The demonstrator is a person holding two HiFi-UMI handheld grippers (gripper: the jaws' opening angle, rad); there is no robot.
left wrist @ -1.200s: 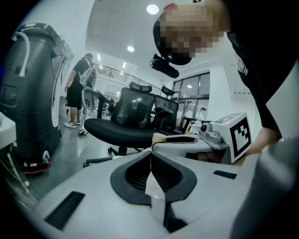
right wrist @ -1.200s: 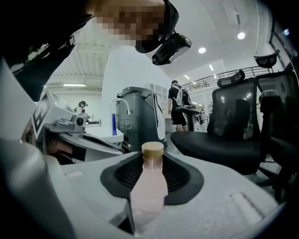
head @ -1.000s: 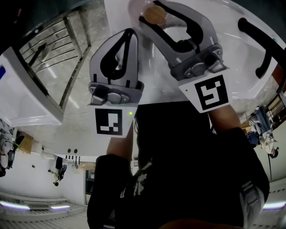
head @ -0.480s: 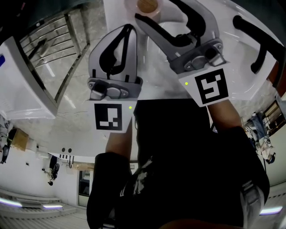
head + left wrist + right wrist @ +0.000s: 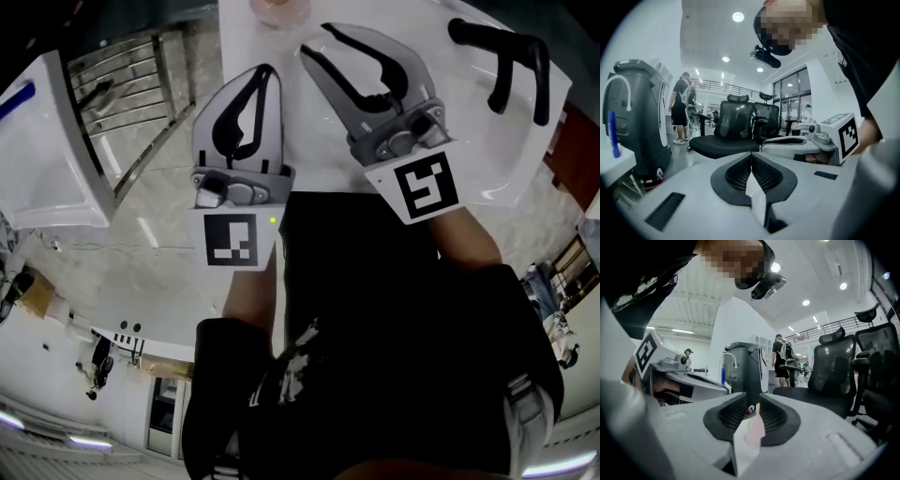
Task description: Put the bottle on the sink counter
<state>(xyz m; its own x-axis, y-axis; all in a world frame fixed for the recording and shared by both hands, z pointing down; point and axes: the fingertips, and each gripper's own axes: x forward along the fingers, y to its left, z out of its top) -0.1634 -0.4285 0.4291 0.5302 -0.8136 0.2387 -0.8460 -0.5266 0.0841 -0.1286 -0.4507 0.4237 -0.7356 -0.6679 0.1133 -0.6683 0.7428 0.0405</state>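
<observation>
- A pale pink round bottle (image 5: 278, 8) stands on the white sink tabletop (image 5: 239, 42), just beyond the right claw (image 5: 316, 39) and apart from it.
- The right claw's jaws are slightly parted; they have just been closing, with nothing between them.
- The left claw (image 5: 266, 73) is pressed together, empty.

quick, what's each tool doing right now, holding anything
left tool: closed, jaws together, nothing held.
right tool: open by a narrow gap, jaws have just been closing, nothing between them.
</observation>
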